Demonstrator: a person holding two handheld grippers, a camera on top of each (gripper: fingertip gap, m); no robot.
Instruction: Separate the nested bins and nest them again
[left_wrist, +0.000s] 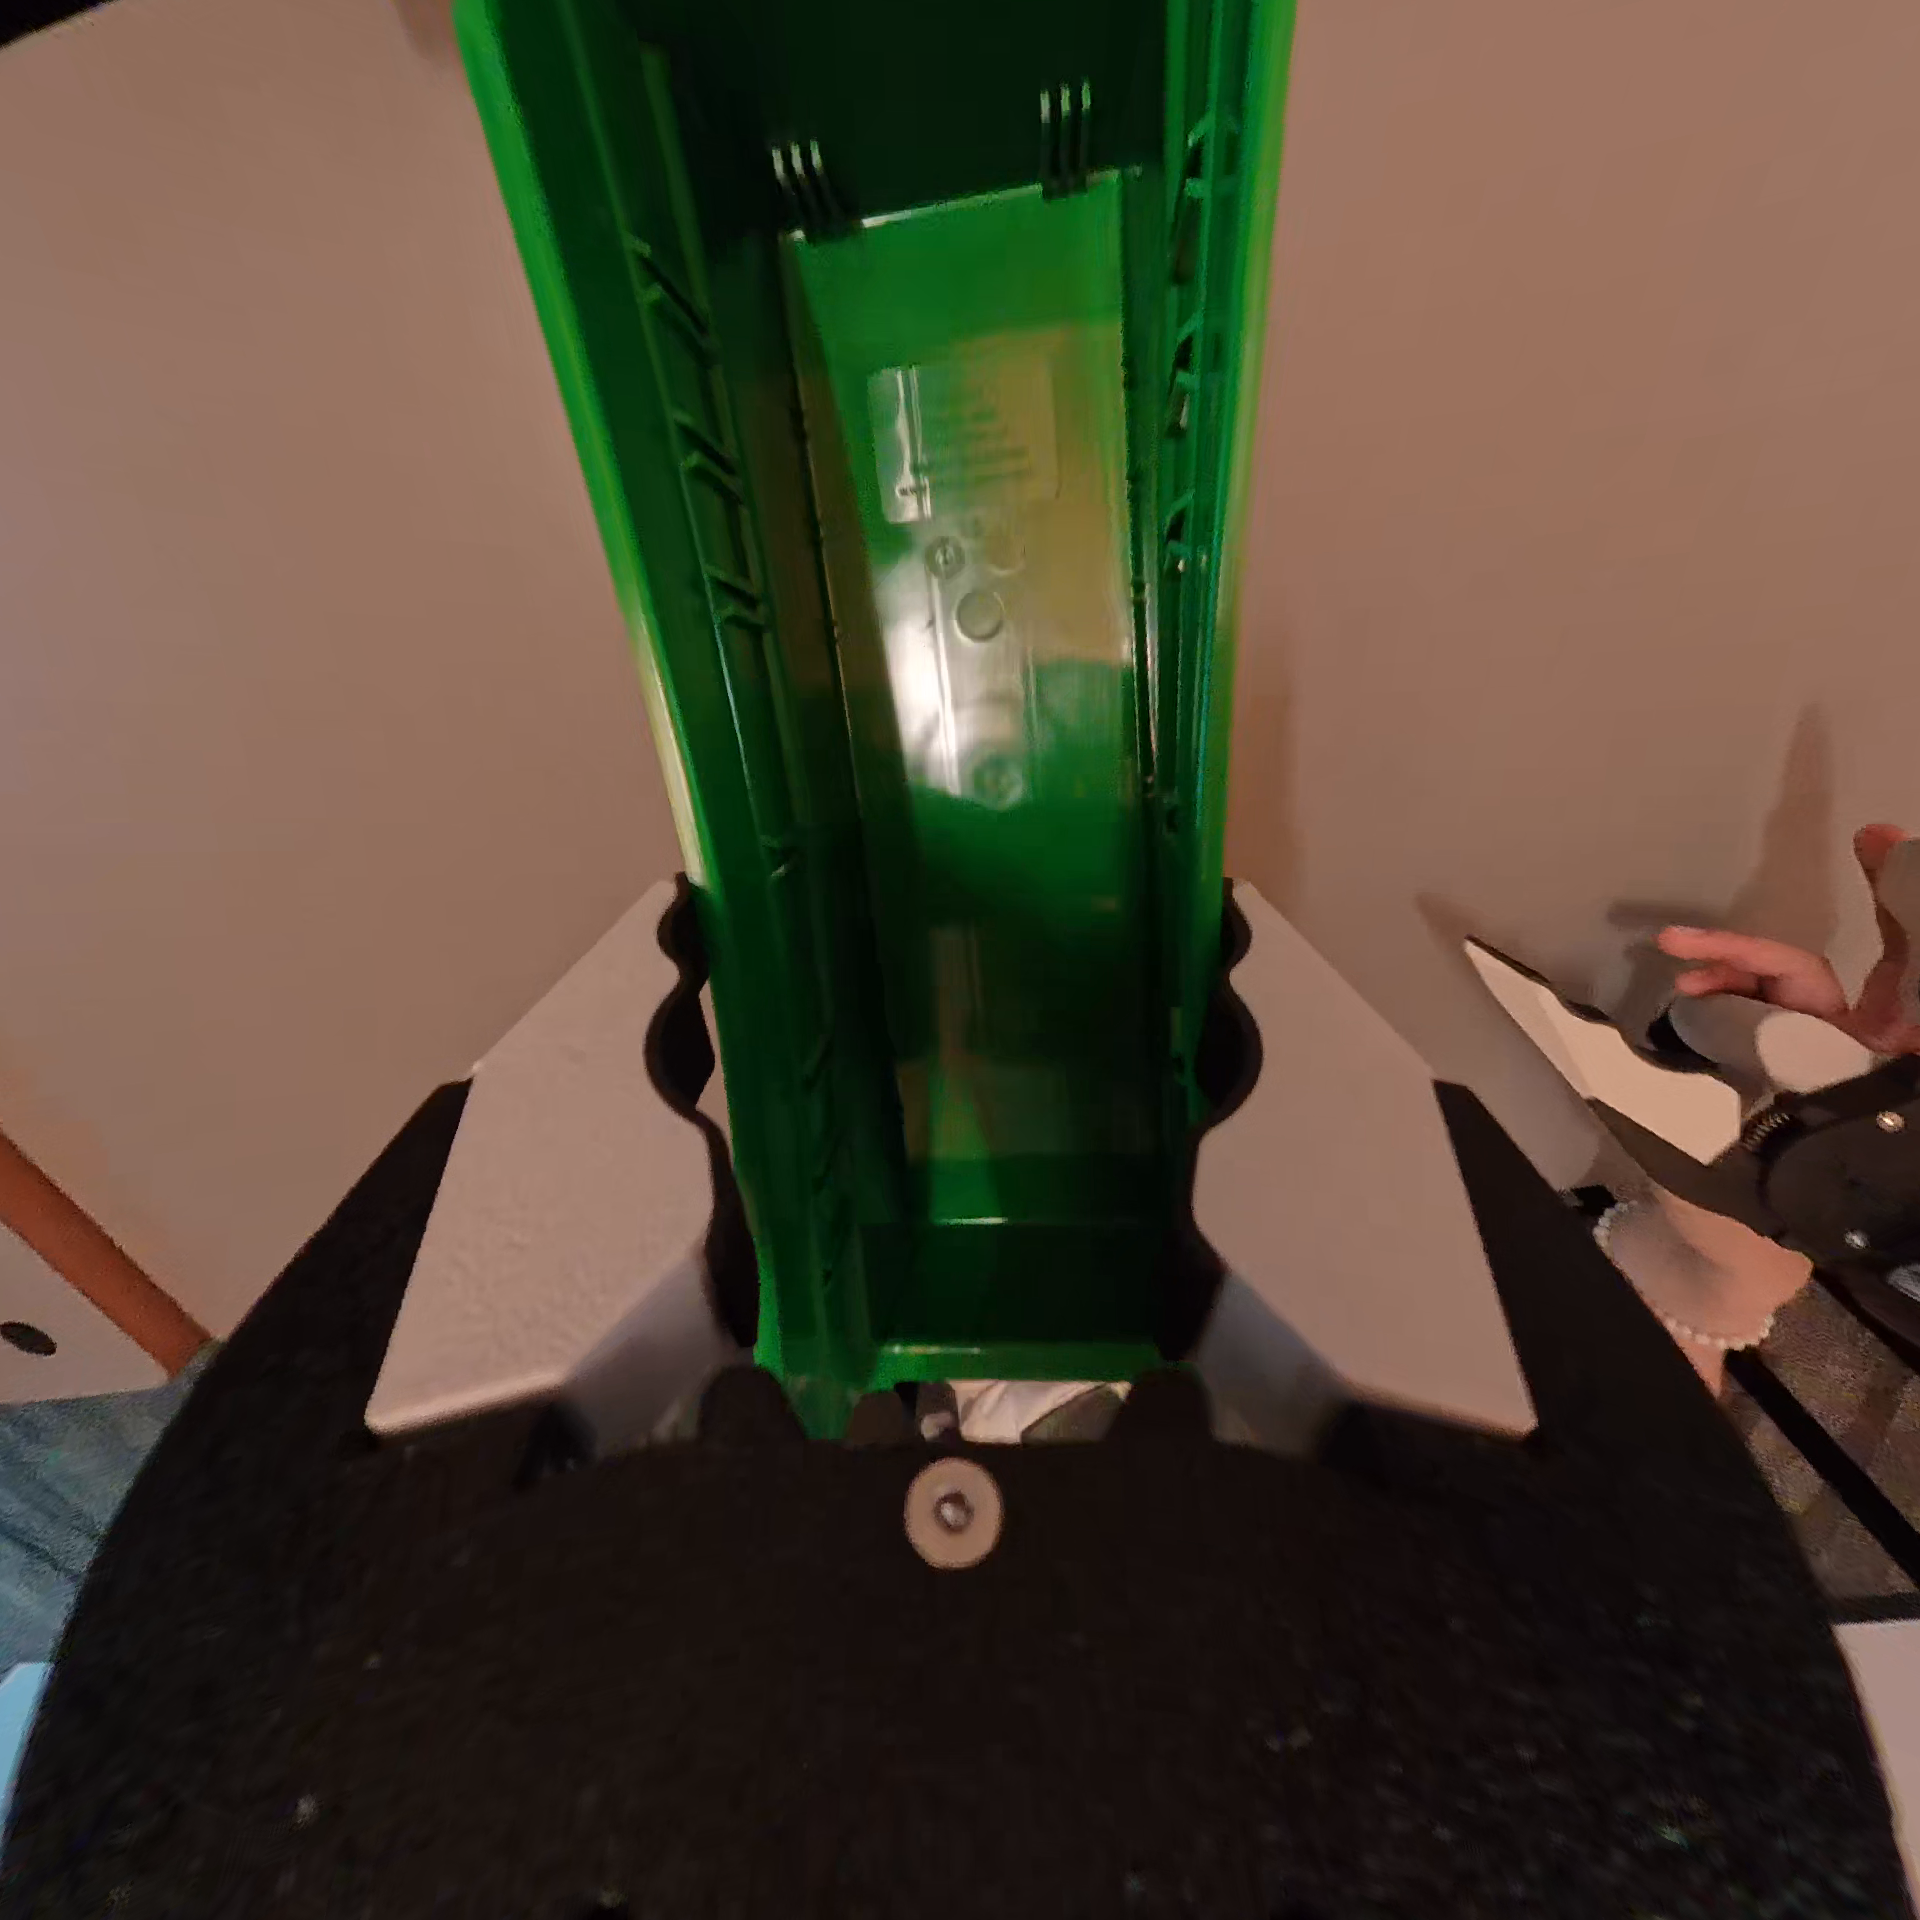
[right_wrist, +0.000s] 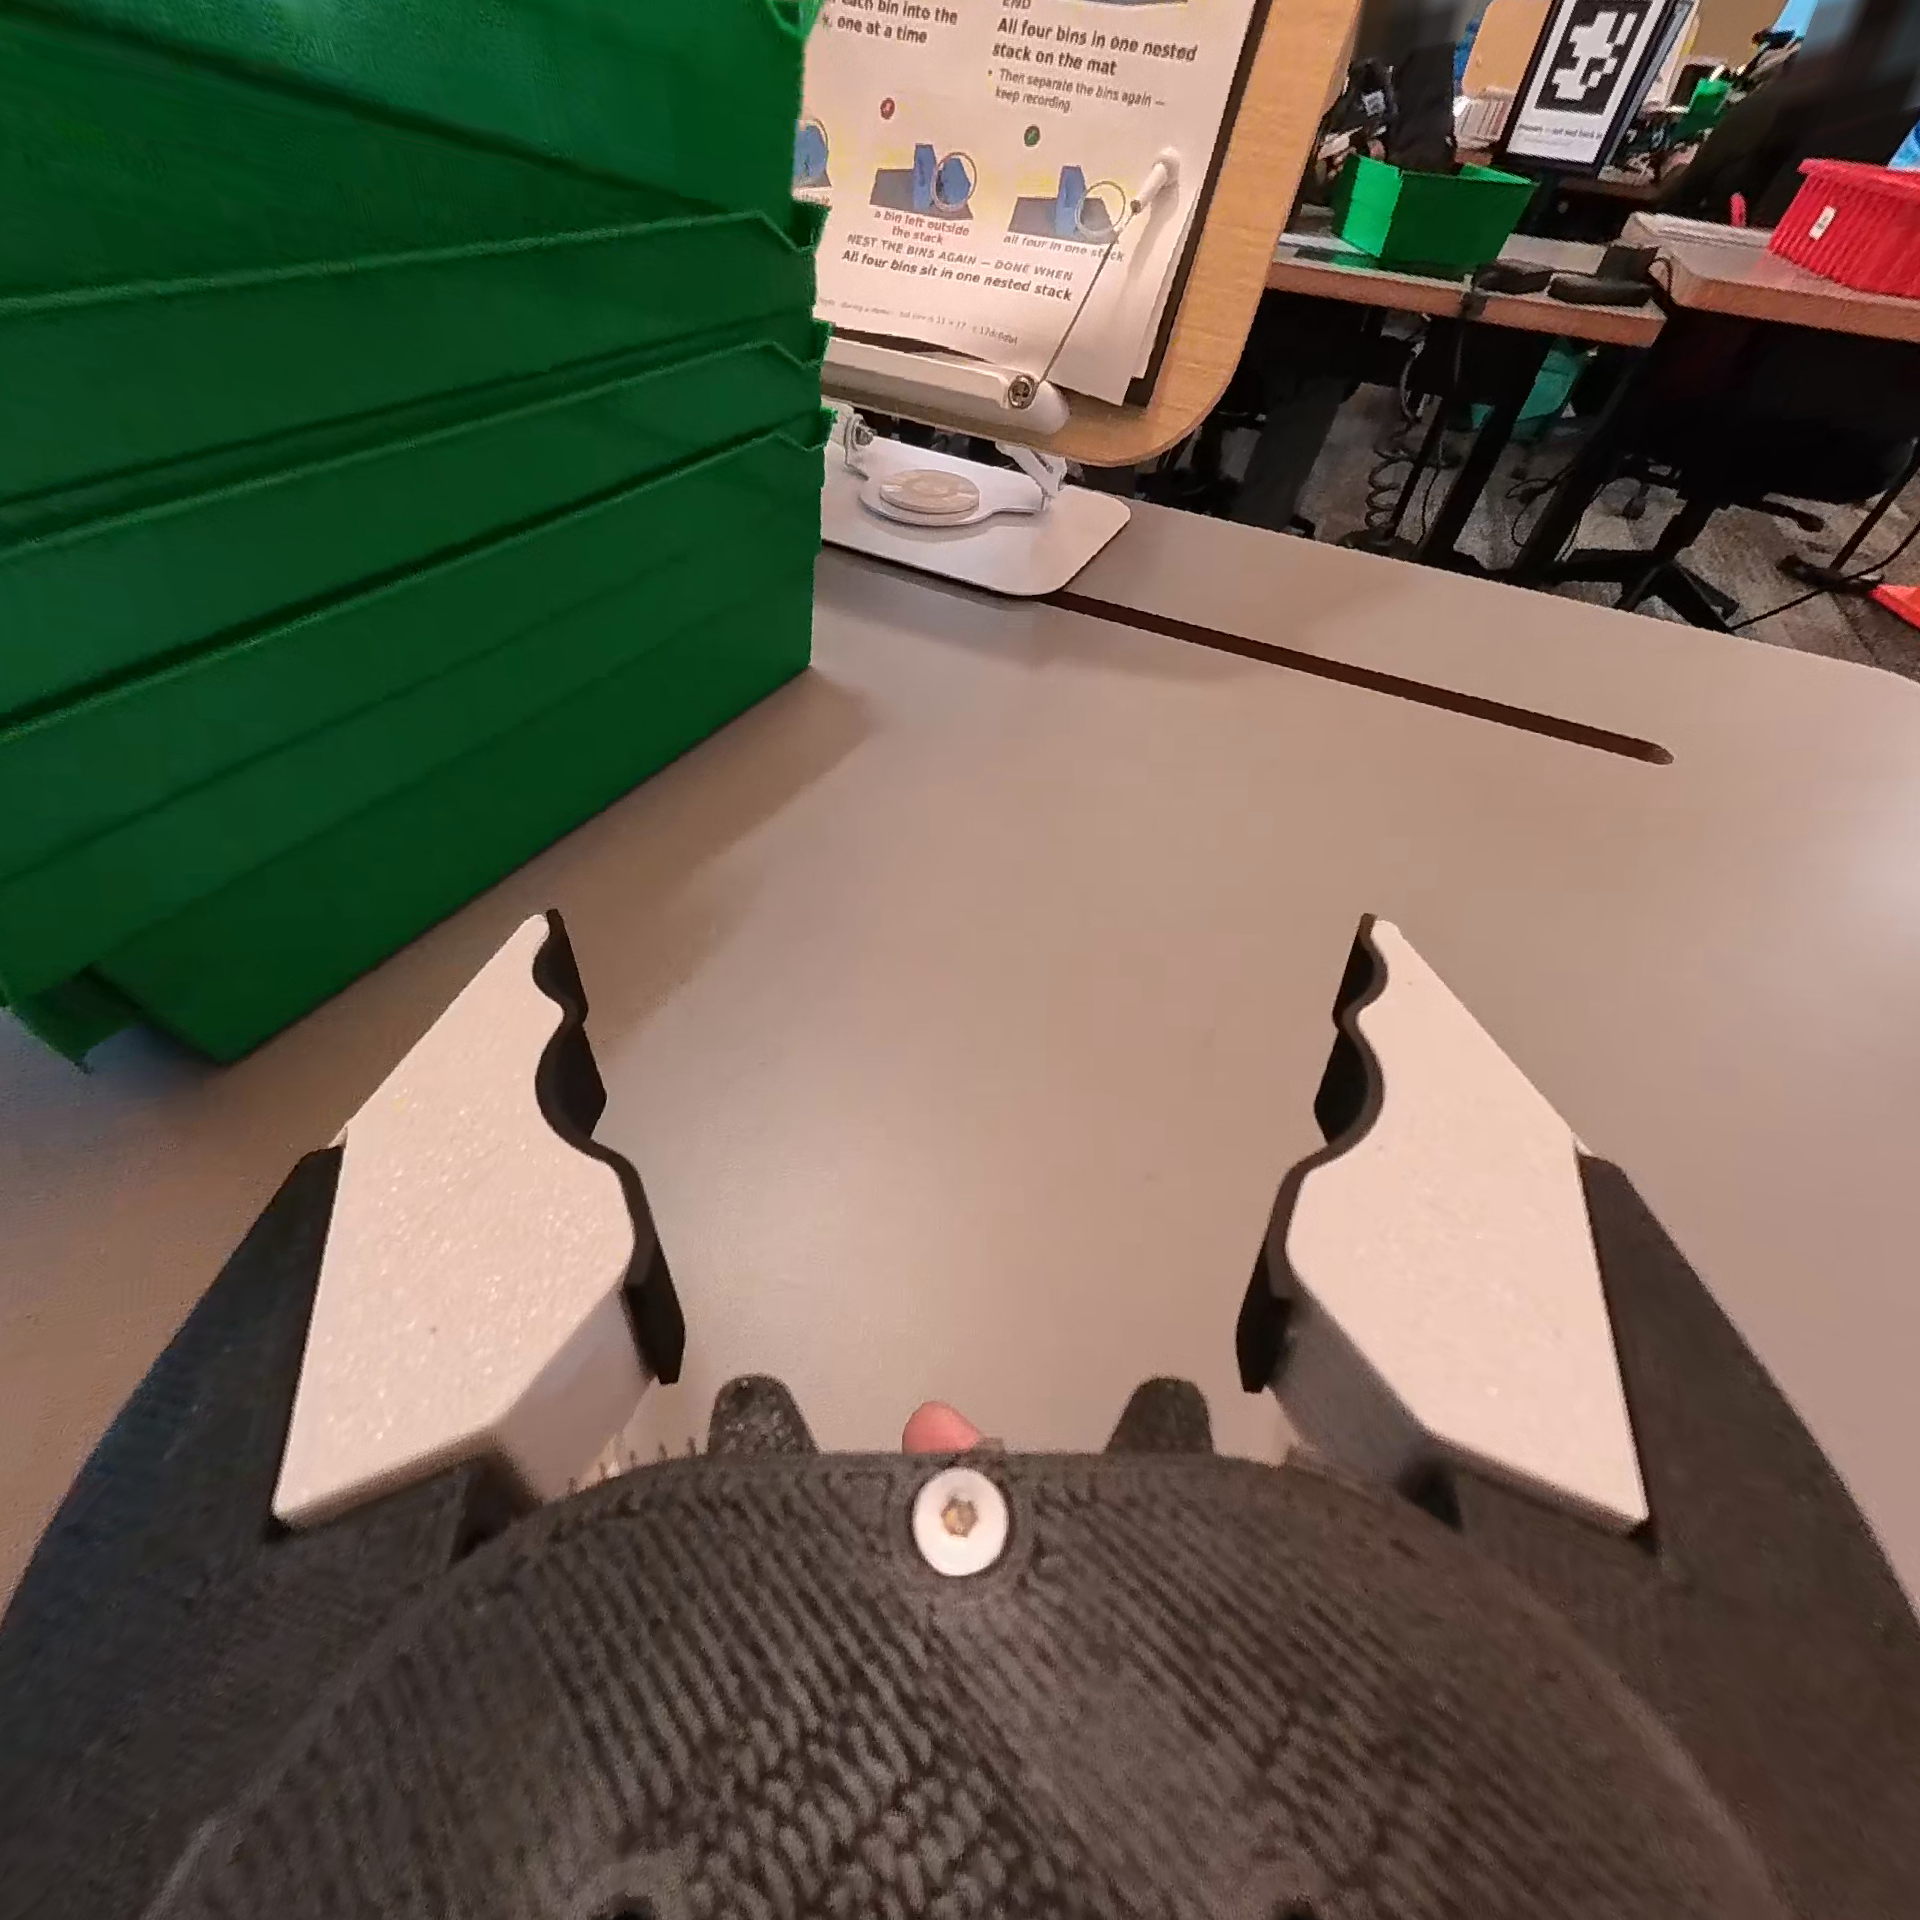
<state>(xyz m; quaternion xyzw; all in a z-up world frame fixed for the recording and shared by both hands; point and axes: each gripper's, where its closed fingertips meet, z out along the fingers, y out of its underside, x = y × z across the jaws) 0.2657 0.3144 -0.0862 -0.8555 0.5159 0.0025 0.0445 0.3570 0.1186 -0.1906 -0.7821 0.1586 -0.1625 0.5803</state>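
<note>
In the left wrist view my left gripper (left_wrist: 956, 935) is shut on the wall of a green bin (left_wrist: 977, 623), which stands up between the fingers, its ribbed rim and underside with a clear sticker facing me. The right gripper (left_wrist: 1621, 1029) shows at the right edge, held by a hand. In the right wrist view my right gripper (right_wrist: 961, 997) is open and empty, low over the grey table (right_wrist: 1247, 883). A nested stack of green bins (right_wrist: 395, 499) stands on the table to its left, a short way ahead of the left finger.
A document stand with an instruction sheet (right_wrist: 1029, 208) stands behind the stack. A dark slot (right_wrist: 1371, 675) runs across the table. Other tables with a green bin (right_wrist: 1434, 208) and a red basket (right_wrist: 1860, 223) are far back right. A beige wall (left_wrist: 1558, 416) is behind the held bin.
</note>
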